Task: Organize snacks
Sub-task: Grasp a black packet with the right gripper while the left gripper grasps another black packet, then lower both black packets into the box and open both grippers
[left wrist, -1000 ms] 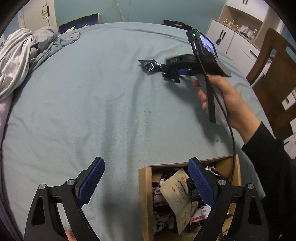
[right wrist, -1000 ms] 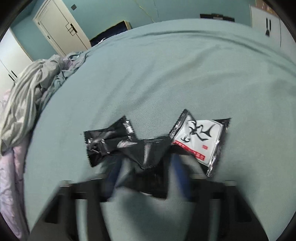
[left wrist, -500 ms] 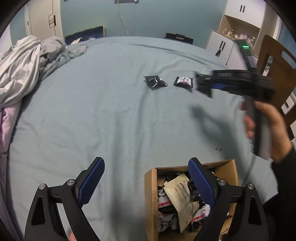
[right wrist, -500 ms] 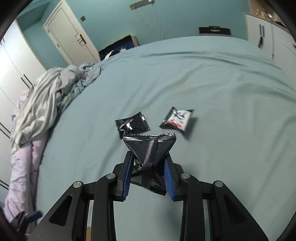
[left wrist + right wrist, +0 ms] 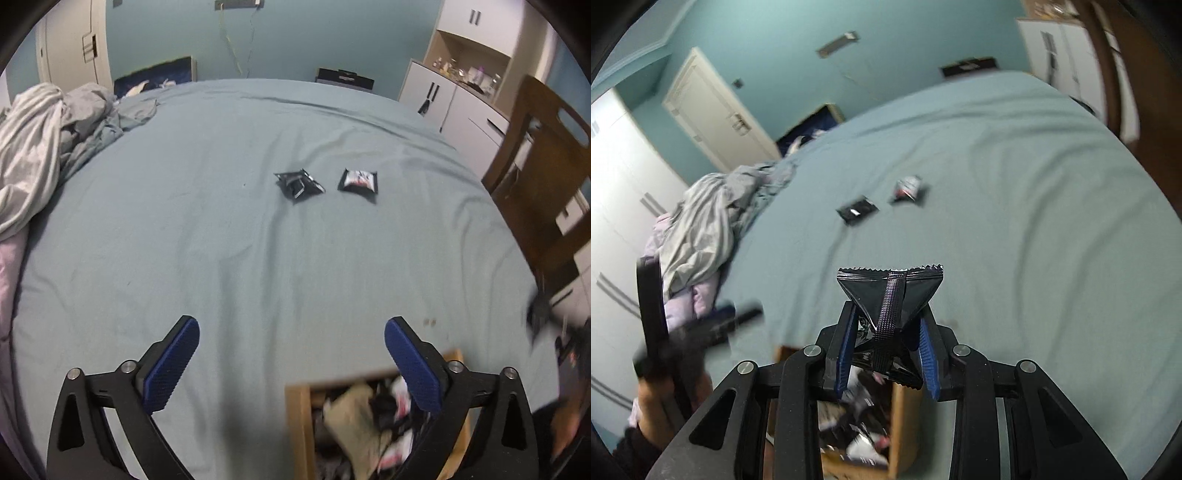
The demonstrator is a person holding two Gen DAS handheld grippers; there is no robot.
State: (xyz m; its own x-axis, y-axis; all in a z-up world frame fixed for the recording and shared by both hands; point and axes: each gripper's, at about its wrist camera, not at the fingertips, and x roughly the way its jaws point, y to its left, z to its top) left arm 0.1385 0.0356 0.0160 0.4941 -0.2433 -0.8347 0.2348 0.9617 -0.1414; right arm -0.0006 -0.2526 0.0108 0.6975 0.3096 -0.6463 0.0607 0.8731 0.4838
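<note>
My right gripper [image 5: 888,328] is shut on a black snack packet [image 5: 890,295] and holds it in the air above the cardboard box [image 5: 903,413], which is full of snack packets. My left gripper [image 5: 291,354] is open and empty, hovering over the bed beside the same box [image 5: 299,424]. A black packet [image 5: 297,182] and a black-and-white packet [image 5: 359,180] lie on the blue sheet further away. They also show in the right wrist view, the black one [image 5: 857,210] left of the white one [image 5: 908,188].
Crumpled grey bedding [image 5: 40,147] lies along the bed's left side. A wooden chair [image 5: 543,192] and white cabinets [image 5: 443,99] stand at the right. The left gripper shows blurred at the left of the right wrist view [image 5: 701,325].
My right gripper closed on the black packet on the sheet, lifted it and carried it back to above the box. The left gripper stayed open near the box.
</note>
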